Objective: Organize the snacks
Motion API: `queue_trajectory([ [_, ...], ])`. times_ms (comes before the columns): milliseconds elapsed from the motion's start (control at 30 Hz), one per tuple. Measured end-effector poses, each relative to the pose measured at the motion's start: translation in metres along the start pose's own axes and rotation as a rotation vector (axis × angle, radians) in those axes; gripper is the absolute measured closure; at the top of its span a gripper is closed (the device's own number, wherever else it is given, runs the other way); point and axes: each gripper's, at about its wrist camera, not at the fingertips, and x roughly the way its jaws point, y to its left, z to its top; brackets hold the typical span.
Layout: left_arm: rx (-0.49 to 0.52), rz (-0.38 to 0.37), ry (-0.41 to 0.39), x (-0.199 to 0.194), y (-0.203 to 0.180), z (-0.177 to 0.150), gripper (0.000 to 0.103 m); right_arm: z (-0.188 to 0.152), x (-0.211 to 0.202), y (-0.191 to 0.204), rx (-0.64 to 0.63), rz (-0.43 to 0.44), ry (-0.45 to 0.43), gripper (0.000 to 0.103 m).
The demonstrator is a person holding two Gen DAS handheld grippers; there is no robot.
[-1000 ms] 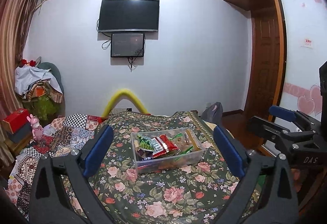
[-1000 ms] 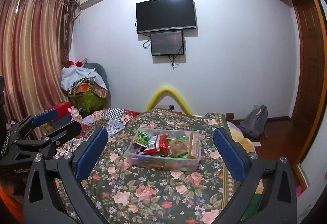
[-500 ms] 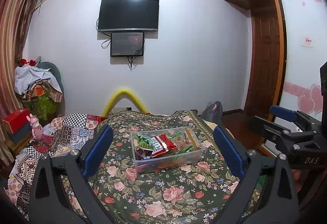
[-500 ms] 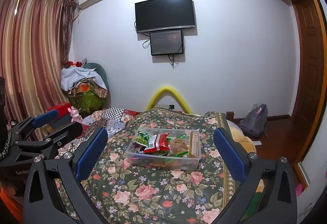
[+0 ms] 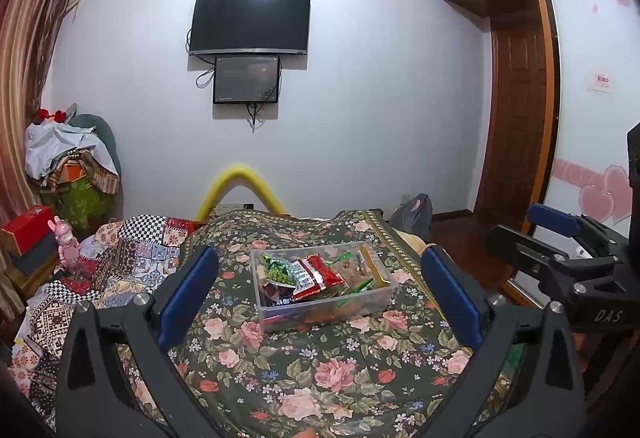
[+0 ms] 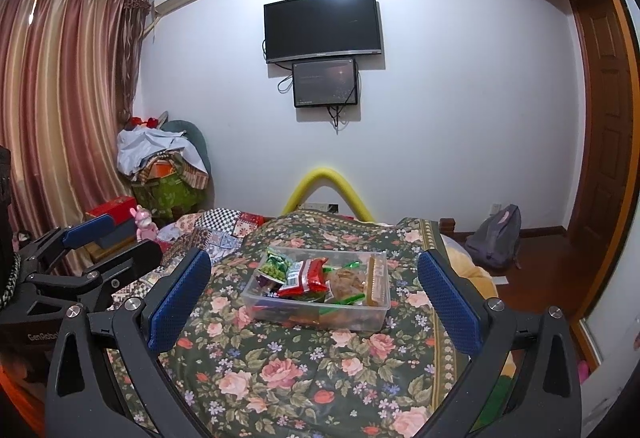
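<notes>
clear plastic bin (image 5: 326, 292) sits mid-bed on the floral bedspread (image 5: 320, 378), nearer the foot edge than the grippers. snack packets are piled inside, red packet (image 5: 316, 275) and green packet (image 5: 276, 270) on top. no loose snacks visible on the bedspread, so gathering looks done or sorting inside the bin hasn't started, can't tell which. left gripper (image 5: 320, 294) wide open, holding nothing. right gripper (image 6: 314, 294) wide open, empty too. both held back from the bin, not touching.

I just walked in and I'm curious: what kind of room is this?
Most likely a home bedroom. A bed with a flowered bedspread fills the middle, a television hangs on the wall, and long curtains cover the side. A tub of snacks sits on the bed.
</notes>
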Motion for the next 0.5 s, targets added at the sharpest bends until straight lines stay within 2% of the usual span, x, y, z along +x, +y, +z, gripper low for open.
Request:
queue_trajectory([
  [500,0.013,0.001,0.020,0.0050,-0.0022,-0.0052,0.000,-0.0031,0.0031,-0.0047,0.027,-0.009,0.006,0.000],
])
